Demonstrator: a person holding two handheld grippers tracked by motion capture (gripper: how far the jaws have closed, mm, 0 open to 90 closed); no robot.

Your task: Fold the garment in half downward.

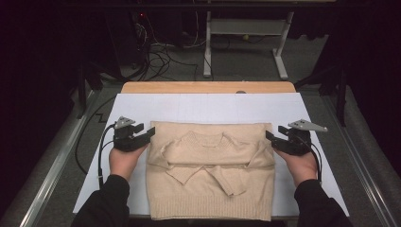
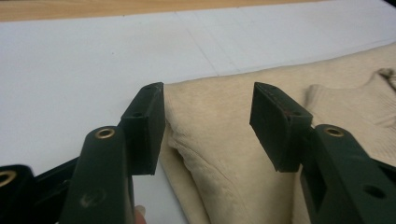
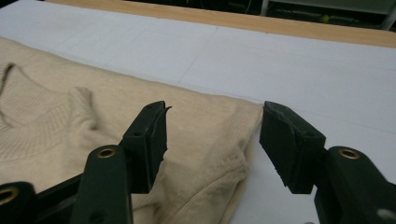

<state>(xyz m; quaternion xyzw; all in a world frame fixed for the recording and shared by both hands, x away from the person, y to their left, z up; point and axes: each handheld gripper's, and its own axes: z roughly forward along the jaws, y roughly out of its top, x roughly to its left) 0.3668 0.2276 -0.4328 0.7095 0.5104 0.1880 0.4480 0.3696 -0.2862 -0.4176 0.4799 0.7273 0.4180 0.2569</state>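
A beige knitted sweater (image 1: 210, 170) lies flat on the white sheet (image 1: 208, 106), its sleeves folded across the front. My left gripper (image 1: 150, 134) sits at the sweater's upper left corner, jaws open. In the left gripper view the sweater's shoulder edge (image 2: 205, 140) lies between and below the open jaws of the left gripper (image 2: 208, 126), untouched by the pads. My right gripper (image 1: 268, 137) is at the upper right corner, also open. In the right gripper view the sweater's corner (image 3: 219, 135) lies below the gap of the right gripper (image 3: 212, 144), free of the pads.
The white sheet covers a wooden table whose far edge (image 1: 208, 87) shows bare. Metal rails (image 1: 56, 161) run along both sides of the table. Cables (image 1: 161, 61) and a desk frame (image 1: 246, 42) stand on the floor beyond.
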